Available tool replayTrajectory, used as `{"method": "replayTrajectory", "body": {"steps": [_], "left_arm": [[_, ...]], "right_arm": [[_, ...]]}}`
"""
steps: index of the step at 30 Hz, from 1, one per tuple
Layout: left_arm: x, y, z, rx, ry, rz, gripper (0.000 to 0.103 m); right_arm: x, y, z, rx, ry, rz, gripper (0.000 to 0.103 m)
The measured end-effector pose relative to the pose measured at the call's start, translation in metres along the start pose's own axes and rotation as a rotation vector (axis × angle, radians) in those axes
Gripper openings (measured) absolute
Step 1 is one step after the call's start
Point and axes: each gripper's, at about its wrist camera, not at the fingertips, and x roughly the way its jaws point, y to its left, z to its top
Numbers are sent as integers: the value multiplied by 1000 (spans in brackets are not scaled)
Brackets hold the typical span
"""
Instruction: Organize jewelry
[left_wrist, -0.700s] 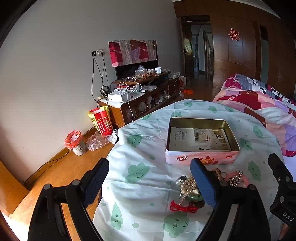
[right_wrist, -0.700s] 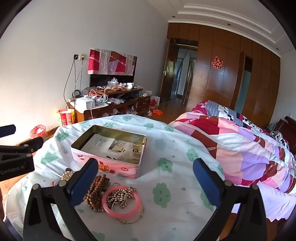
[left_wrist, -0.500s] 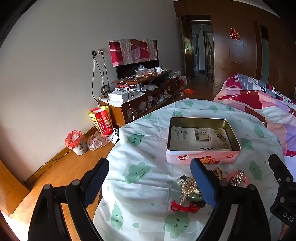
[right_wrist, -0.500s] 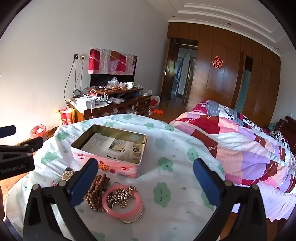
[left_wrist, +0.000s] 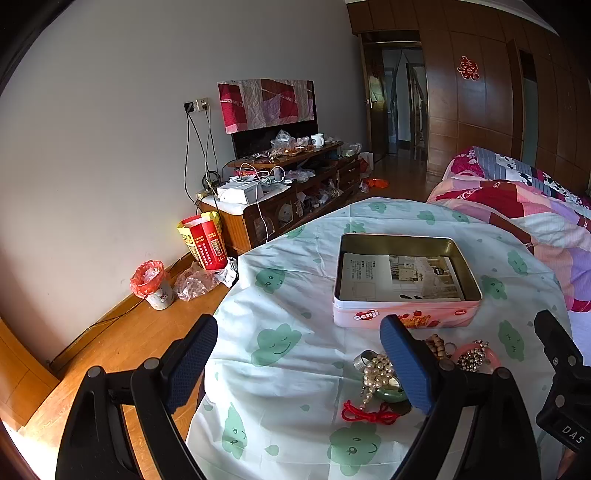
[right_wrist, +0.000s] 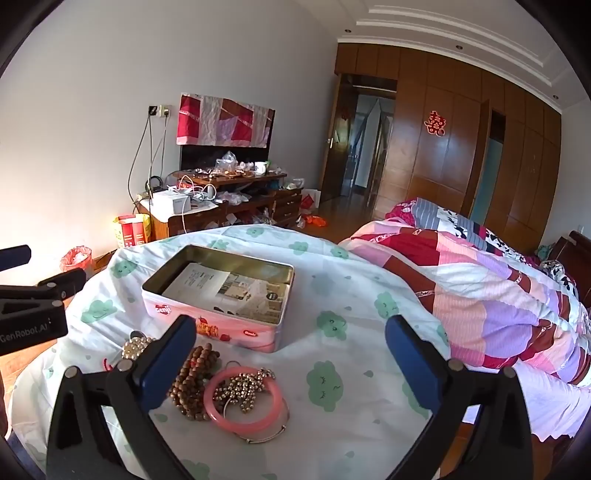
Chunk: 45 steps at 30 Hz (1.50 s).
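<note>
An open pink tin (left_wrist: 406, 317) (right_wrist: 236, 328) with papers inside sits on a round table covered by a cloud-print cloth (left_wrist: 280, 343). In front of it lies a heap of jewelry: a pearl strand (left_wrist: 376, 373), a green bangle (left_wrist: 389, 396), a red cord (left_wrist: 365, 415), wooden beads (right_wrist: 194, 380), a pink bangle (right_wrist: 243, 419) with a sparkly chain (right_wrist: 243, 387) across it. My left gripper (left_wrist: 299, 358) hovers open left of the heap. My right gripper (right_wrist: 290, 354) hovers open above the table, the heap by its left finger. Both hold nothing.
A bed with a patchwork quilt (right_wrist: 480, 288) runs along the right. On the floor at left stand a red-lined bin (left_wrist: 153, 284) and a red and yellow bag (left_wrist: 205, 242). A cluttered TV cabinet (left_wrist: 288, 184) lines the far wall.
</note>
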Motion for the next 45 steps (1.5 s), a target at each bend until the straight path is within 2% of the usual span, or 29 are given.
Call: {"method": "replayTrajectory", "body": {"steps": [45], "left_arm": [[8,3,-3,-1,12,8,90]], "right_arm": [[8,0,-11,-2,20,6,103]]}}
